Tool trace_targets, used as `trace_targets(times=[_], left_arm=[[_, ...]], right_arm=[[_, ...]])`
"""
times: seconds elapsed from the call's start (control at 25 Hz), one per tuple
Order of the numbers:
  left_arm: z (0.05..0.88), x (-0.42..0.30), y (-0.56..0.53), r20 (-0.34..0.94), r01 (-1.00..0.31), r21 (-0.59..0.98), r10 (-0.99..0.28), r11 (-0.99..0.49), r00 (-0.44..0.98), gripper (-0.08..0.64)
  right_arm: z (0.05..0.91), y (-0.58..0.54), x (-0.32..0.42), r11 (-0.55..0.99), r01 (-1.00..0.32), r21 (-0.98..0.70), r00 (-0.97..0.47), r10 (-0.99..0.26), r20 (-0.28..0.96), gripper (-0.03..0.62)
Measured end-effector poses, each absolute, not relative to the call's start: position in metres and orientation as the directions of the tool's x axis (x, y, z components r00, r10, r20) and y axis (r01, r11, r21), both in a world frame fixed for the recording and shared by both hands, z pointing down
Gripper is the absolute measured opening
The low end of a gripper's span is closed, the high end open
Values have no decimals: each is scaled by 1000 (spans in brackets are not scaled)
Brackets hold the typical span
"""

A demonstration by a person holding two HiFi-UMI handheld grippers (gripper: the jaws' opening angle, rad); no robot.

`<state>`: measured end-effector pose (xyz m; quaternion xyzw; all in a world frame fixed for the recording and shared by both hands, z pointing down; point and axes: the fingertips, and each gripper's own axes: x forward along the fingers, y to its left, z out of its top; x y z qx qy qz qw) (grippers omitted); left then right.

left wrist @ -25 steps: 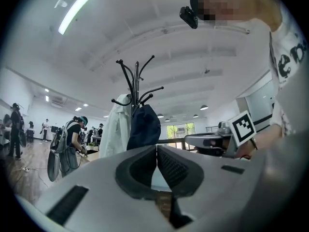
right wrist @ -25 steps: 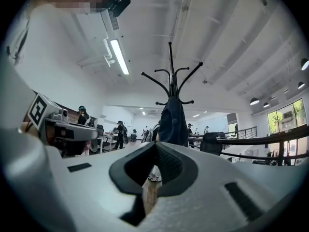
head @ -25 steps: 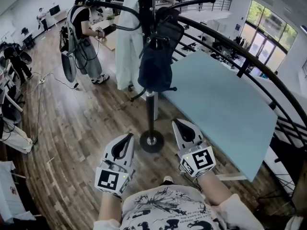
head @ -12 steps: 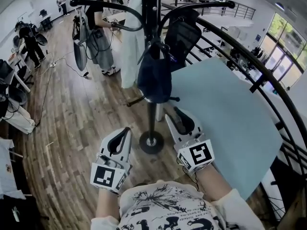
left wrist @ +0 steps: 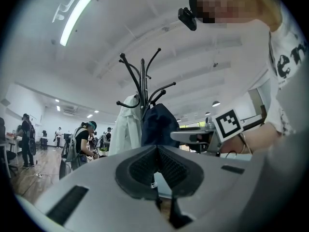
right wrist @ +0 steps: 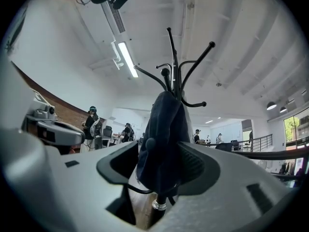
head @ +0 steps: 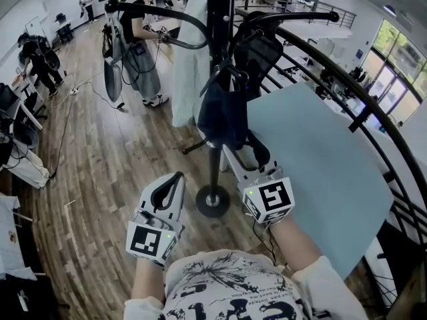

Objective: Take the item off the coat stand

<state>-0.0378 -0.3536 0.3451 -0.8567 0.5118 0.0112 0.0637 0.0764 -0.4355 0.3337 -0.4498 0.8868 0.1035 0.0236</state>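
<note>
Navy item (right wrist: 166,124) on coat stand (right wrist: 175,66) | right gripper (right wrist: 159,148) jaws just opened wide around it | left gripper (left wrist: 157,148) jaws together, empty.

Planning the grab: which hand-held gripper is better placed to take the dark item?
The right hand-held gripper: its jaws have just been opening, the dark item between them; the left hand-held gripper hangs back, shut.
</note>
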Motion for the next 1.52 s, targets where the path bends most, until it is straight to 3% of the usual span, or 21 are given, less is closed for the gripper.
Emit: trace_targets(times=[0.36, 0.76, 1.08, 1.52], left_arm=[[349, -51, -358, -72, -873, -98, -871, -478, 485, 5], [356, -64, -368, -43, -870, -82, -871, -485, 490, 5], [362, -59, -364, -29, -853, -77, -854, -516, 519, 5], [363, -51, -352, -23, -840, -78, -842, -537, 540, 5]], right_arm=[[318, -467, 68, 519, -836, 176, -543, -829, -133, 179], [315, -485, 78, 442, -881, 172, -465, -875, -134, 8], [309, -473, 79, 443, -882, 161, -465, -874, -142, 2], [270, -433, 94, 419, -890, 181, -453, -857, -246, 2]])
